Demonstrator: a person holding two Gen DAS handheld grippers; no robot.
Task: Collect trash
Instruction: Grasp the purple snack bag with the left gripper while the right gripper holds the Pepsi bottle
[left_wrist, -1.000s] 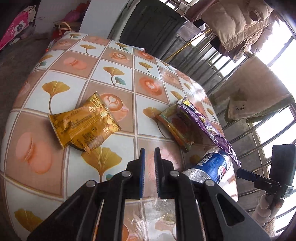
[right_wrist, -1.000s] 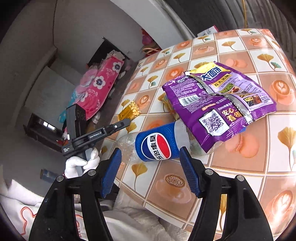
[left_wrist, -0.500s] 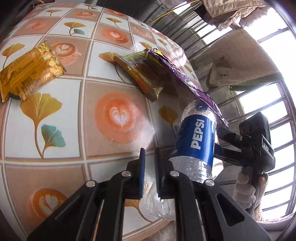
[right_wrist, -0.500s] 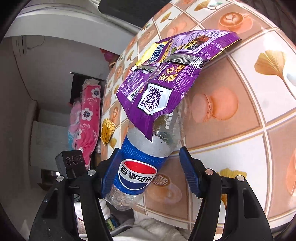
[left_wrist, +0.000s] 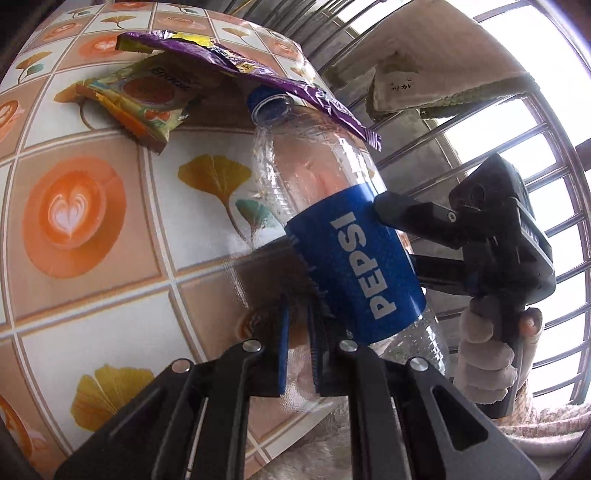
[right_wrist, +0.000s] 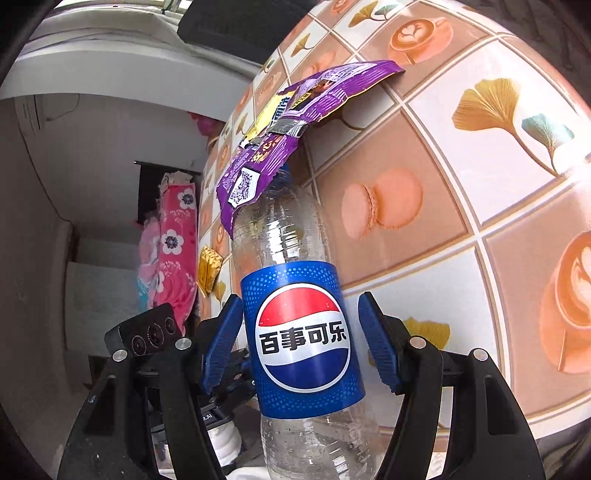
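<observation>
At the edge of a patterned table (left_wrist: 92, 280), the left gripper (left_wrist: 297, 354) has its fingers almost closed on nothing. Beside it, the right gripper (right_wrist: 301, 343) clasps an empty Pepsi bottle (right_wrist: 299, 332) by its blue label; a purple wrapper (right_wrist: 280, 147) drapes over the cap.

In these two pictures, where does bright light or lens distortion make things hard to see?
Left wrist view: the window is blown out white, and the tablecloth grid curves from fisheye. Right wrist view: glare whitens the tablecloth's right edge; the Pepsi bottle stays sharp.
</observation>
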